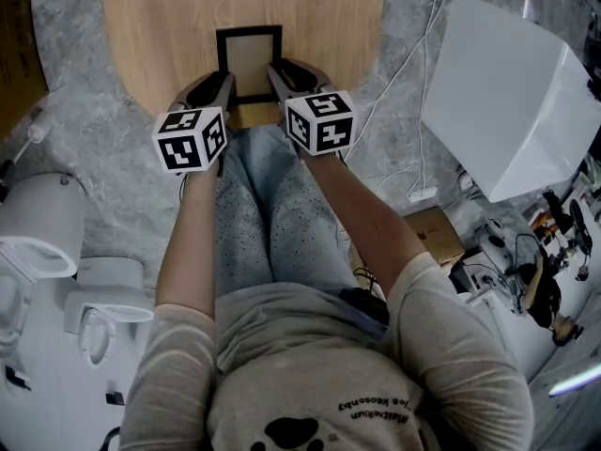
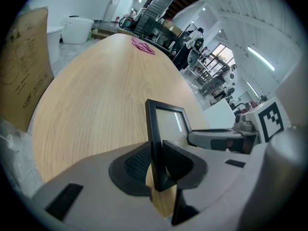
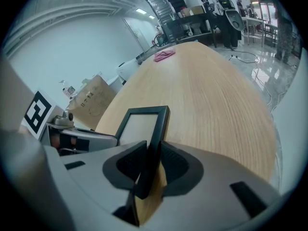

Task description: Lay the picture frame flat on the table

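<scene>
Well to the left of the picture frame [image 1: 249, 62], off the desk [image 1: 160, 26], a brown cardboard box [image 2: 24, 71] stands on the floor. Just left of the frame is the left gripper [image 1: 225, 85], with its left cube [image 1: 191, 139] of square markers on the person's side. Its fingers [image 2: 134, 165] pinch the frame's left rail low down, one dark pad pressed on each face of the rail. The frame is black with a pale pane. It is held upright, or nearly so, at the near rim of the pale wooden desk, its pane facing the person; whether its lower edge touches the wood cannot be told. Far beyond the frame, toward the desk's far end, lies a pink cloth [image 2: 143, 45]. Just right of the frame is the right gripper [image 1: 280, 71], its right cube [image 1: 320, 120] likewise on the person's side. Its fingers [image 3: 177, 165] clamp the frame's right rail in the same way, a pad on either face. Nearer than the frame, the person's legs [image 1: 268, 214] in jeans show between the two forearms. Well right of the frame, off the desk, a large white box [image 1: 507, 101] stands on the grey floor with a white power strip [image 1: 423, 194] beside it.
</scene>
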The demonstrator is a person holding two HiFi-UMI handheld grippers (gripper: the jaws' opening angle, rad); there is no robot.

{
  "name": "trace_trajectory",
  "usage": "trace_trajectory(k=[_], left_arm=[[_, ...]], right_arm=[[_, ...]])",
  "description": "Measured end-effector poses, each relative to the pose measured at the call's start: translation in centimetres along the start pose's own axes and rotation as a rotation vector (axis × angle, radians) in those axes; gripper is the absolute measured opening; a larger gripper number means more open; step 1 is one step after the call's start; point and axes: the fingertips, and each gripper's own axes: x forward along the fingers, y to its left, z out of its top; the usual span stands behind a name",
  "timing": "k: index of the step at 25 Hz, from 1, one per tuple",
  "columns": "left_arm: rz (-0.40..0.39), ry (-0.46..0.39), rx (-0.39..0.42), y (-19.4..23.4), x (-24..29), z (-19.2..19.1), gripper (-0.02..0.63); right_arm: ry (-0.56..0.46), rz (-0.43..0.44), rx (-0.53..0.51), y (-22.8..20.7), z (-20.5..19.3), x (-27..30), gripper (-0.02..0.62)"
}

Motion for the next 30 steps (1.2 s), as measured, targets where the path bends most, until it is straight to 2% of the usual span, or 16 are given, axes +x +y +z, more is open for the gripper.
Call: trace_trajectory(k=[11,17,20,23,25,30], left_arm=[[0.005,-0.011,-0.01,0.1,0.2,-0.1,0.084],[-0.004,-0.026,-0.004,0.2,0.2,-0.1,0.092],[-0.014,-0.04,-0.027,0.0,0.0,0.2,0.132],[-0.022,-0.065,-0.056,-0.1,-0.6,0.7,0.132],[-0.028,-0.079,-0.066,-0.3,-1.0,1.0,0.129],[-0.016,-0.107,-0.065,-0.7,-2.3,1.6,0.052]], right_arm=[[-0.029,-0.01,-0.016,-0.3,0.9,-1.0,0.104],[-0.027,-0.002,-0.014,0.3,1.3,-1.6,0.063],[-0.024,0.008,-0.019,0.7,1.3,-2.0,0.042],[-0.023,0.021,-0.019,1.3,1.2,-2.3,0.026],[-0.024,0.026,-0.019,1.6,1.2,-2.4,0.018],[-0.029,0.036,-0.017,2.4,1.7,-3.3,0.012]])
